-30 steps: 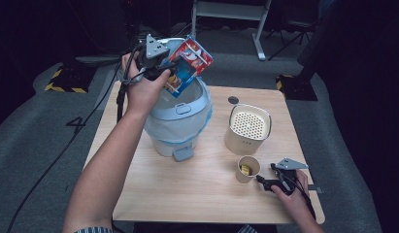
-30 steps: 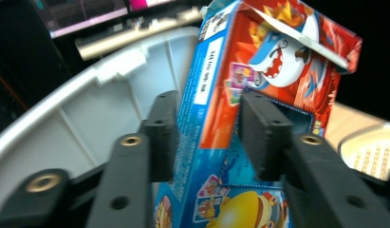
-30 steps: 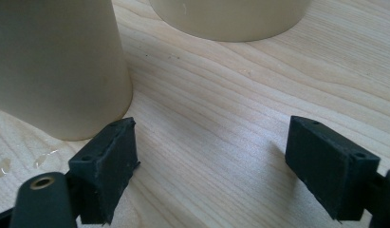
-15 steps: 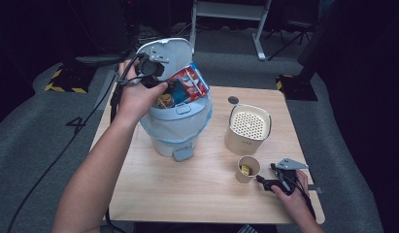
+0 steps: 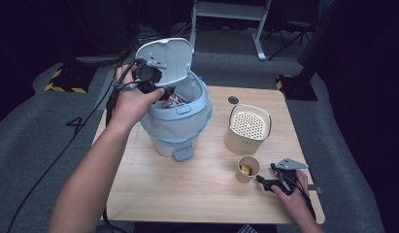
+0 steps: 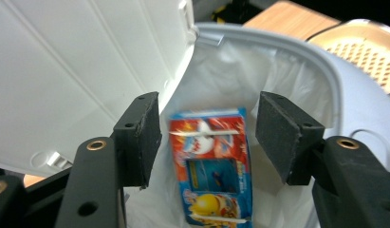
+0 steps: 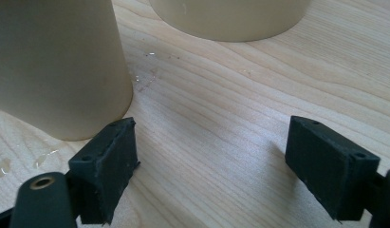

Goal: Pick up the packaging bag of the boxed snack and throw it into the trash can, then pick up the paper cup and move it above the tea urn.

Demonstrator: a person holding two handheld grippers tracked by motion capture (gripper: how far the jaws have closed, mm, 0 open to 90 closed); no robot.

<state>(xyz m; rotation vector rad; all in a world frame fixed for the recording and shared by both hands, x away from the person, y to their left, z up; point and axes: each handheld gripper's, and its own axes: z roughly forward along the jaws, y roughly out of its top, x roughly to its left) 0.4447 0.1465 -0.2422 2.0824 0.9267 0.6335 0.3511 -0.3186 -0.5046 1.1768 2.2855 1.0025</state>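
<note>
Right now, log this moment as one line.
left gripper: just opened, empty | snack packet: in bin | right gripper: open by cup

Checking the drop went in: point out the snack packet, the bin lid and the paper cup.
snack packet (image 6: 211,166), left gripper view, printed front face.
bin lid (image 5: 168,56), high view, inner face of raised lid.
paper cup (image 5: 243,175), high view, outer wall.

Black claw (image 6: 207,137), brass-ringed screws, trailing cable.

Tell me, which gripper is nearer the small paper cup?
Right. The right gripper rests on the table just beside the paper cup; the left gripper hangs over the open bin, far across.
</note>
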